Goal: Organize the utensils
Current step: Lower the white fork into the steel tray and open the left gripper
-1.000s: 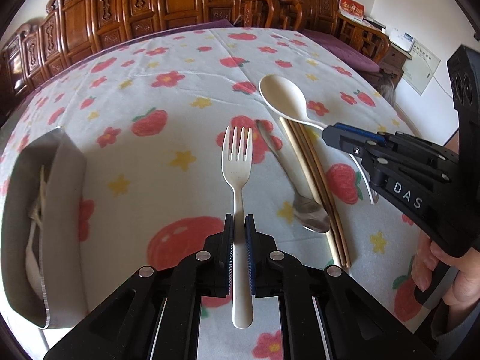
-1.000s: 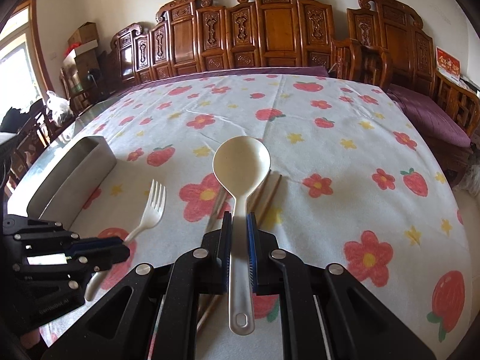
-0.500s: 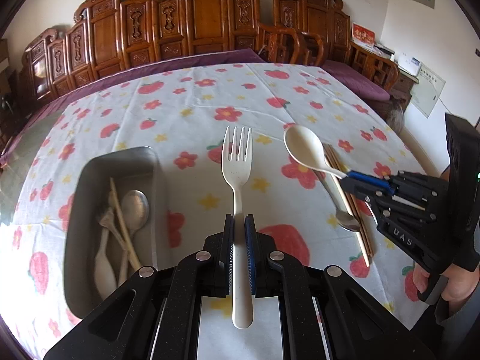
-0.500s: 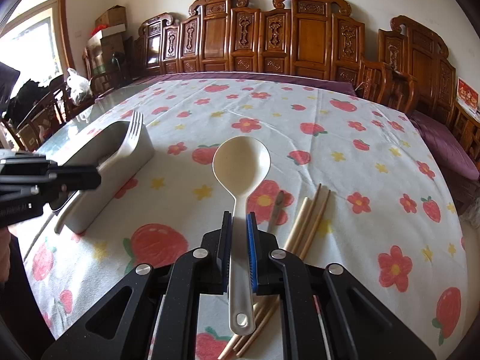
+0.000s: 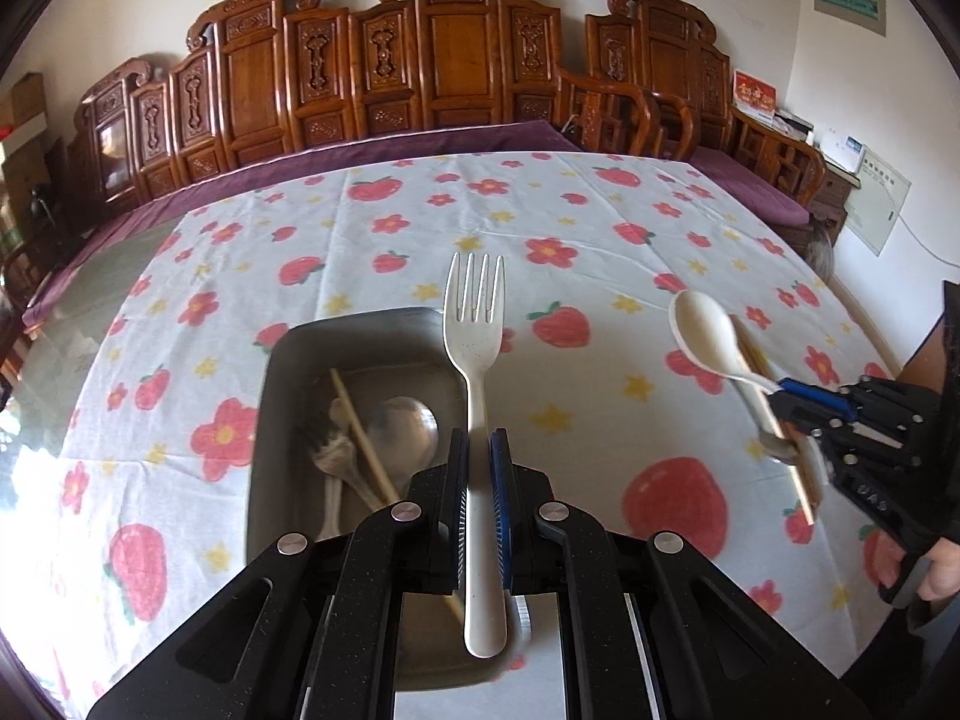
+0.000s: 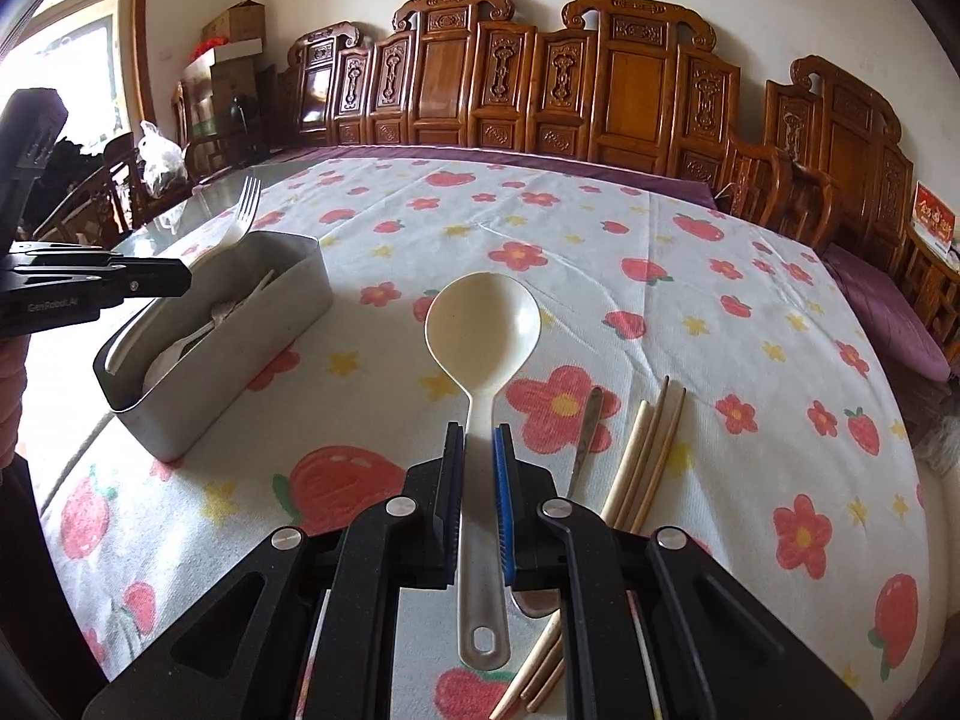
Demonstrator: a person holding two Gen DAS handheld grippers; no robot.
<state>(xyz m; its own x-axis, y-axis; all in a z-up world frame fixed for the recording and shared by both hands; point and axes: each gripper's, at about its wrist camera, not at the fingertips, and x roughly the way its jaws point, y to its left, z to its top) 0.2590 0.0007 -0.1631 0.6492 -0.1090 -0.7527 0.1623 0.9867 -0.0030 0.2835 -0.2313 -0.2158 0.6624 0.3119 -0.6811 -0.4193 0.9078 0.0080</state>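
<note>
The table (image 5: 600, 228) is covered with a white cloth printed with red strawberries, red flowers and yellow stars, and behind it stands a row of carved brown wooden chairs (image 5: 450, 60) against a pale wall. The landmark is the grey rectangular metal box (image 5: 360, 330) on the cloth; inside it lie a metal spoon, a light wooden chopstick and some pale utensils. The left tool (image 5: 478, 480) is pressed together on the handle of the cream plastic fork (image 5: 474, 324), which hangs over the right side of the box. The right tool (image 6: 478, 474) pinches the handle of the cream plastic ladle spoon (image 6: 483, 330), held above the cloth to the right of the box. Further right of the box, on the cloth, lie the light wooden chopsticks (image 6: 645, 450) and a metal spoon handle (image 6: 588, 426). Half a second ago the fork was over the cloth just right of the box; now it is above the box.
</note>
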